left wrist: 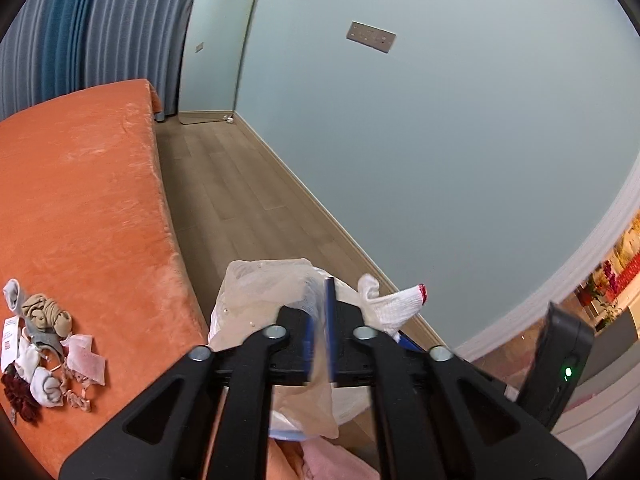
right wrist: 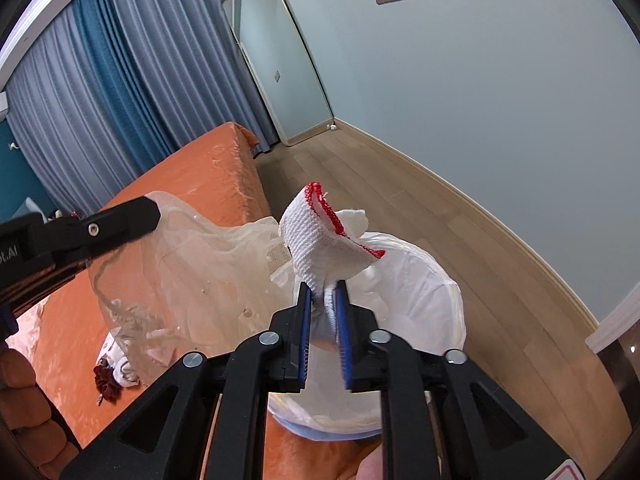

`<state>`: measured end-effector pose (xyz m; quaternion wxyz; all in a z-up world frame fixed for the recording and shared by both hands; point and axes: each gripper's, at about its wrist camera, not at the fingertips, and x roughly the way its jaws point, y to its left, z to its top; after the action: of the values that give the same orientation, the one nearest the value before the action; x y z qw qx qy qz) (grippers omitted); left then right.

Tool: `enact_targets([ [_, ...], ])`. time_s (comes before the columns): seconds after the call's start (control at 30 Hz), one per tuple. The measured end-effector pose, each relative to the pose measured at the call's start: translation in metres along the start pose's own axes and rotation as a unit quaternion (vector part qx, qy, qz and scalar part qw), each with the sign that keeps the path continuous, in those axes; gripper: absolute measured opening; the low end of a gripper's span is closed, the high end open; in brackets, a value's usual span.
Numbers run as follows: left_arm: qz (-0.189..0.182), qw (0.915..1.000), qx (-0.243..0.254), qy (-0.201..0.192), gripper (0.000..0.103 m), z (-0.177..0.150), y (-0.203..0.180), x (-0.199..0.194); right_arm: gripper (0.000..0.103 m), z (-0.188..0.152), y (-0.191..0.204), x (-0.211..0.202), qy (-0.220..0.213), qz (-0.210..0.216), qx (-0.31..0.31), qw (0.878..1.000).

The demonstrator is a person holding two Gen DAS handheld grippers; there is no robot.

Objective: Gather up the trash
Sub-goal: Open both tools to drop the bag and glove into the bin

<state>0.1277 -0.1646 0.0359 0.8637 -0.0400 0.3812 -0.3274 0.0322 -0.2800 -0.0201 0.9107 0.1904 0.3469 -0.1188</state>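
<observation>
My left gripper [left wrist: 319,300] stands slightly open, with a clear, crinkled plastic film [left wrist: 272,280] running through the gap between its blue pads. In the right wrist view that film [right wrist: 200,256] hangs from the left gripper's fingers [right wrist: 136,216] over the bin. My right gripper [right wrist: 323,286] is shut on a white knitted glove with a red cuff [right wrist: 320,236], which stands up above its jaws. Just below both is a bin lined with a white bag [right wrist: 424,300]; its rim shows in the left wrist view too [left wrist: 218,320]. The glove [left wrist: 396,304] pokes out at the right of that view.
The bin stands beside an orange bed [left wrist: 80,200]. A pile of socks, wrappers and a dark red hair tie [left wrist: 44,352] lies on the bed to the left, also seen at lower left [right wrist: 116,376]. Wooden floor [left wrist: 240,184] runs along the pale wall to a leaning mirror [right wrist: 280,68].
</observation>
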Motion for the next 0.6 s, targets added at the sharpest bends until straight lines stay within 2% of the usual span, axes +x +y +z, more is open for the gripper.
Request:
enact_targets([
  [0.07, 0.013, 0.9998, -0.014, -0.001, 0.055, 0.001, 0.003, 0.005, 0.021, 0.0, 0.0, 0.003, 0.005, 0.0, 0.003, 1.0],
  [0.27, 0.025, 0.9996, -0.013, -0.003, 0.055, 0.002, 0.008, 0.01, 0.04, 0.003, 0.0, 0.002, -0.003, -0.006, 0.001, 1.0],
  [0.6, 0.015, 0.9998, -0.016, -0.005, 0.055, 0.003, 0.01, 0.006, 0.042, 0.002, -0.003, -0.003, -0.007, -0.011, 0.0, 1.0],
])
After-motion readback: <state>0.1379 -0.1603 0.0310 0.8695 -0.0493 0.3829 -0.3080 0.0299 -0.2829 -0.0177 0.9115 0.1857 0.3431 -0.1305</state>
